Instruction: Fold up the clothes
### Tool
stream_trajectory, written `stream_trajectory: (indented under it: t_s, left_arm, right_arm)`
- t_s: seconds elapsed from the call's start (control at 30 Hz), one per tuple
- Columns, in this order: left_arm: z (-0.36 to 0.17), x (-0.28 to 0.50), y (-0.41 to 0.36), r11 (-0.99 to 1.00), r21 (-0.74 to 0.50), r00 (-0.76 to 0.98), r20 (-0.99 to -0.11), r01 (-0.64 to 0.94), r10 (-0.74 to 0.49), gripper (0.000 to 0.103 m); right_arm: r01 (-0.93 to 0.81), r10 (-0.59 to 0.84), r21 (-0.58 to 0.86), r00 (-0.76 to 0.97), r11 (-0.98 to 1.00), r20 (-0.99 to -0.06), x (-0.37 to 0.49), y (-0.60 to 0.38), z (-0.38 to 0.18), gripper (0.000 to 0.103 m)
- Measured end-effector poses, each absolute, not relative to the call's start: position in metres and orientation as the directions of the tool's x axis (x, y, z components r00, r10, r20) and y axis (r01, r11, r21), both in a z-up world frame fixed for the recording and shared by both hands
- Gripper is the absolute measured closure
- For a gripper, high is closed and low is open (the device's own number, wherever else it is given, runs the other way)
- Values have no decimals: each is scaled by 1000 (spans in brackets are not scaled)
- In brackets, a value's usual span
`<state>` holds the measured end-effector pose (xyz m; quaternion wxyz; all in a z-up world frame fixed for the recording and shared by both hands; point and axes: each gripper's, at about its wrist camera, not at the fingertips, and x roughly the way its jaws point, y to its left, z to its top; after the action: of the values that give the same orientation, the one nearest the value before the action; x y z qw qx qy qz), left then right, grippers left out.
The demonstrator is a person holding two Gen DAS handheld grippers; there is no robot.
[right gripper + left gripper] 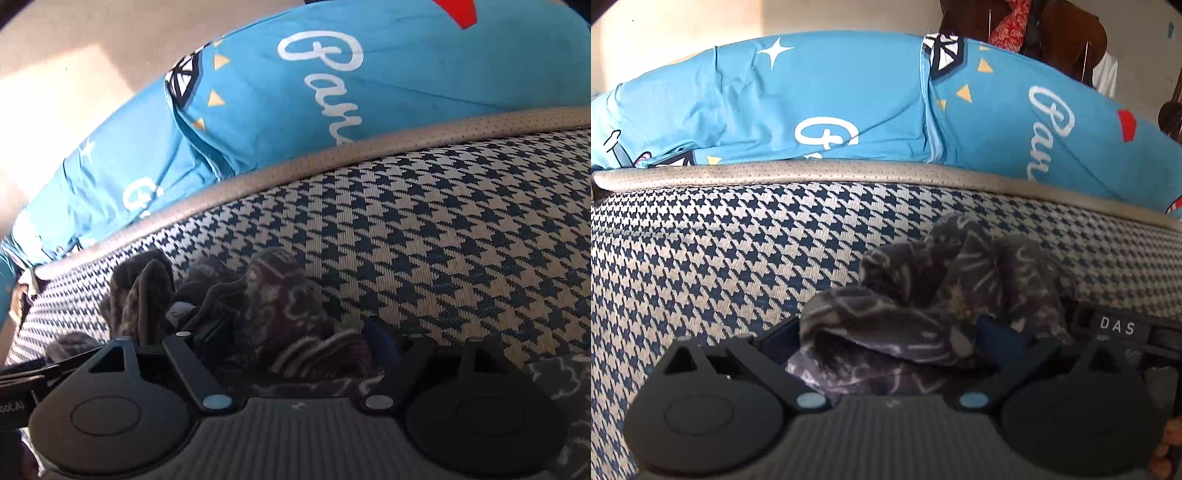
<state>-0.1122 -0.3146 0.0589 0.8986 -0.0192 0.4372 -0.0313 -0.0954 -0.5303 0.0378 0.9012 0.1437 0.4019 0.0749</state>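
Observation:
A dark grey garment with pale squiggle markings lies bunched on a navy-and-beige houndstooth surface. My left gripper is shut on a thick wad of it, and its blue fingertips press in from both sides. In the right wrist view the same garment rises in crumpled folds, with my right gripper shut on another wad. More of the cloth shows at the lower right. The two grippers sit close together: the right one's body, labelled DAS, shows at the left view's right edge.
A beige piped edge bounds the houndstooth surface at the back. Behind it lies rumpled bright blue bedding with white lettering. Clothes hang at the far top right. Fingers of a hand show at the lower right.

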Motion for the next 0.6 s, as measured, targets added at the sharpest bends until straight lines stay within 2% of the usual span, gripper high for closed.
stream_trajectory:
  t_s: [0.07,0.1,0.13,0.23,0.33,0.43,0.6]
  left_arm:
    - [55,-112,-317,998,-40,604,-795,45,-59,0]
    - [54,-113,-318,998,-32,603,-796,50,-56,0]
    - [54,-113,-319,998,-25,604,-795,51,-51,0]
    - [52,-113,-319,999,-12,600,-799,46,-37,0]
    - [50,-113,-316,1000,-7,597,-802,18,-17,0]
    - [52,-114,-314,999,39,609,-792,-20,44,0]
    - [59,-114,-302,977,151,630,-747,-152,214,0]
  right_arm:
    - [-28,246,305,662,952,-708,-96,-527,36,38]
    - [-31,248,304,660,952,-709,-96,-526,36,52]
    - [-34,250,303,658,952,-711,-96,-526,36,60]
    - [-36,243,292,657,956,-714,-98,-526,36,74]
    - [-20,244,310,666,950,-705,-101,-529,36,84]
    - [7,223,320,703,947,-675,-104,-534,45,86]
    - [57,167,331,773,942,-611,-108,-544,64,87]
